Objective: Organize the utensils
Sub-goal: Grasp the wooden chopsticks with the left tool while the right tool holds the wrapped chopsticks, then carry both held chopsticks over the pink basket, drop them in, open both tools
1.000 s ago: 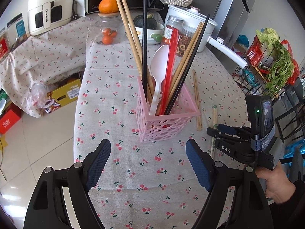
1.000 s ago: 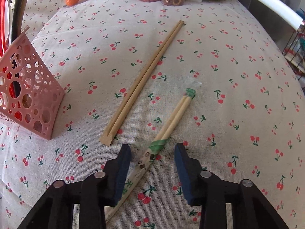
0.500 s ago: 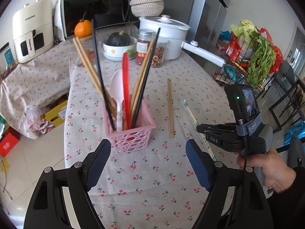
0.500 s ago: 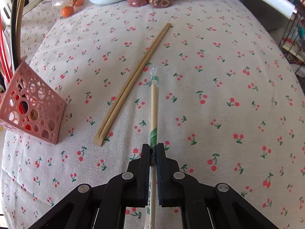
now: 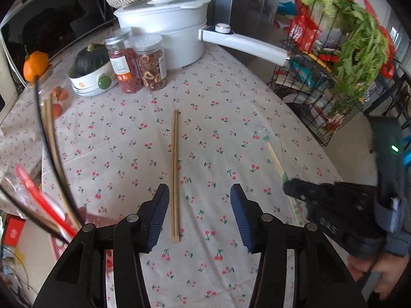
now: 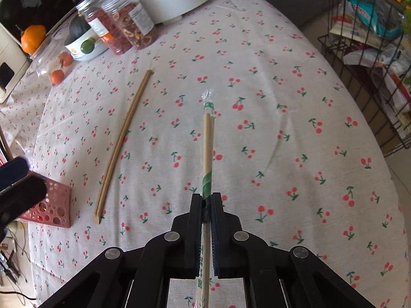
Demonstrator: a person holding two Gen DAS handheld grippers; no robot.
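My right gripper (image 6: pixel 205 200) is shut on a wrapped pair of chopsticks (image 6: pixel 208 143) with a green band, held pointing away over the cherry-print tablecloth; it also shows in the left wrist view (image 5: pixel 287 187). A bare wooden pair of chopsticks (image 5: pixel 176 169) lies on the cloth between the fingers of my open left gripper (image 5: pixel 199 200), and shows in the right wrist view (image 6: pixel 120 143). The pink utensil basket (image 6: pixel 51 208) stands at the left, holding red, black and wooden utensils (image 5: pixel 51 179).
At the far end stand a white pot with a long handle (image 5: pixel 167 25), two jars (image 5: pixel 138 61), a bowl with a squash (image 5: pixel 90 74) and an orange (image 5: pixel 34 65). A wire rack of greens (image 5: pixel 346 64) stands off the table's right edge.
My left gripper swung right, from the basket to over the bare chopsticks. My right gripper closed on the wrapped chopsticks and lifted them.
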